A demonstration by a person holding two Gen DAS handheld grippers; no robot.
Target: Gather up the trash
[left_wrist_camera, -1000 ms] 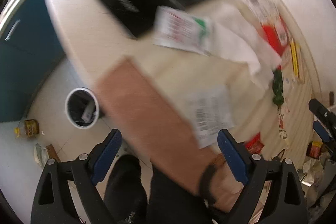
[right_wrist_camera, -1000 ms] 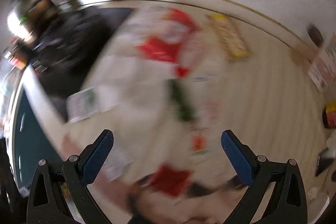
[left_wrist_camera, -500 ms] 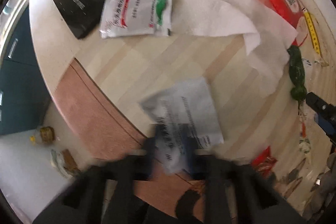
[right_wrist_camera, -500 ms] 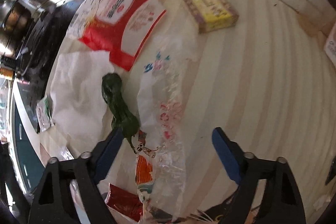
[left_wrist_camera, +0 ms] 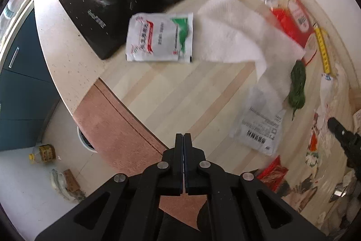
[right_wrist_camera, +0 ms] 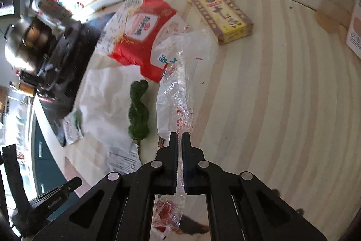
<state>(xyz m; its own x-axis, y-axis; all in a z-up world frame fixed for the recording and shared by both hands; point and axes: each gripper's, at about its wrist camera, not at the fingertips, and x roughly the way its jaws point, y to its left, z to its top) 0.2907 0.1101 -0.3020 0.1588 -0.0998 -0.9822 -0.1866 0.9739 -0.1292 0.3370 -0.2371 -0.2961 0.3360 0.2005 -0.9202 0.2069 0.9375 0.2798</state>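
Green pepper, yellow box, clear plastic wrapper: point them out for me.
green pepper [right_wrist_camera: 138,115], right wrist view, its middle.
yellow box [right_wrist_camera: 220,12], right wrist view, top face.
clear plastic wrapper [right_wrist_camera: 174,92], right wrist view, middle stretch.

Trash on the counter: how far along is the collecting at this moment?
Nothing looks binned yet. In hand: the right gripper is shut on the clear plastic wrapper; the left gripper is shut with nothing between its fingers. Left on the counter: white sachet, paper towel, red packet, green pepper, grey printed bag, yellow box.
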